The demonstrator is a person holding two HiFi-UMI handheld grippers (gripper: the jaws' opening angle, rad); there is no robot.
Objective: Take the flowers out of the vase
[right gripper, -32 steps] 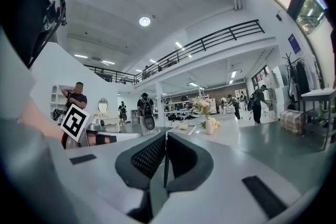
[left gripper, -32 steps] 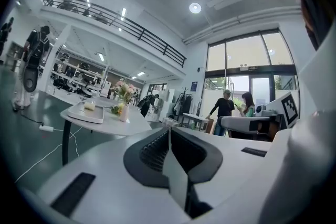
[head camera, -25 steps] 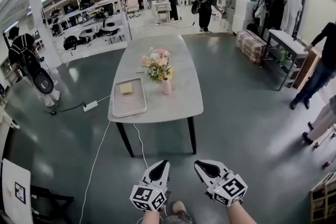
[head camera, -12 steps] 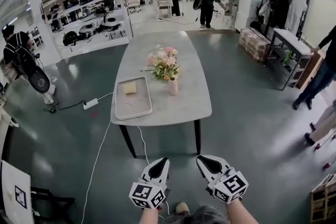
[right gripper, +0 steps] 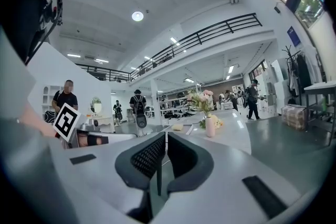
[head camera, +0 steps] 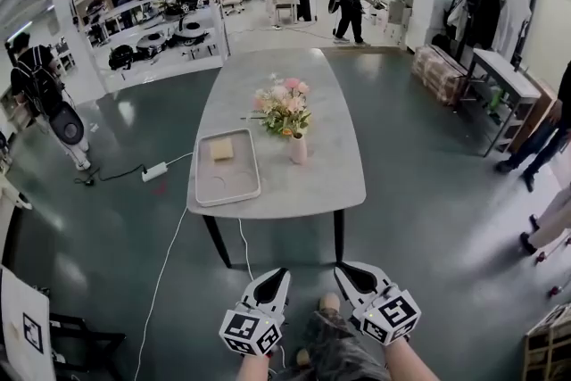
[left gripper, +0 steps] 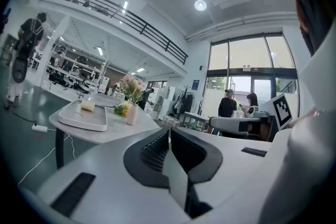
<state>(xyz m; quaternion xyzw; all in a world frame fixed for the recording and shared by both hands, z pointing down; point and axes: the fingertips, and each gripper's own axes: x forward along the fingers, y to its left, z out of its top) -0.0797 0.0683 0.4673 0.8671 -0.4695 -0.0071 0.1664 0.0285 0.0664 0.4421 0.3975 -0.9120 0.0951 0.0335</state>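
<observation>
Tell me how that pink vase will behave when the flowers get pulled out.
The vase is slim and tall with a wide bouquet above it, so it probably tips easily. It looks small, likely light, and may lift with the stems. The table looks smooth, so it could slide.

A tray [head camera: 228,185] lies by the tabletop's [head camera: 312,178] front left corner, a yellow sponge [head camera: 221,149] at its far end.

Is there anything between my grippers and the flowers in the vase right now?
Nothing visible does. Both the left gripper and right gripper are short of the table; only open floor and bare tabletop lie before the vase and its flowers. The tray sits left of the vase, aside.
</observation>
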